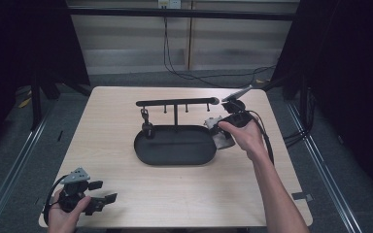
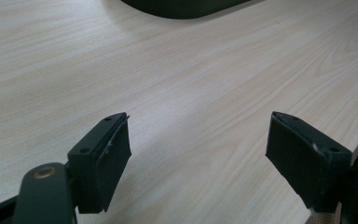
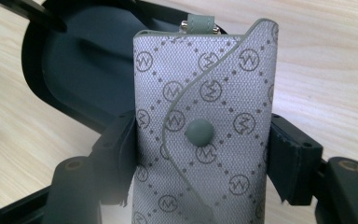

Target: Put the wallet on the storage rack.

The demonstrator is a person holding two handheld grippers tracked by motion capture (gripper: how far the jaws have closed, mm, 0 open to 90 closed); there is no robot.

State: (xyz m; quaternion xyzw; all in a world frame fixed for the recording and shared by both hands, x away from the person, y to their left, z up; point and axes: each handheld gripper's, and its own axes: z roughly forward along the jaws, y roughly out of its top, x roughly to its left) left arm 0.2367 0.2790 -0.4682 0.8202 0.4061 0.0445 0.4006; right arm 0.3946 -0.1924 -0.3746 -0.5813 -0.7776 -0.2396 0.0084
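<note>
A grey pouch (image 3: 205, 93) with a monogram pattern and a round snap button sits upright between my right gripper's (image 3: 200, 149) jaws, which are shut on its two sides. In the high view the right gripper (image 1: 223, 132) holds the pouch (image 1: 222, 141) just off the right end of a black oval tray (image 1: 184, 148). A black T-shaped rack (image 1: 175, 102) with small hooks rises from the tray's back. The left gripper (image 1: 105, 191) rests near the table's front left corner. Its jaws stand wide open over bare wood (image 2: 198, 140), with nothing between them.
A small dark item (image 1: 144, 116) hangs from the rack's left hook above the tray. The tray's rim (image 3: 74, 60) lies just behind the pouch, and its near edge (image 2: 182, 7) lies ahead of the left gripper. Cables trail over the table's back right corner (image 1: 252, 92).
</note>
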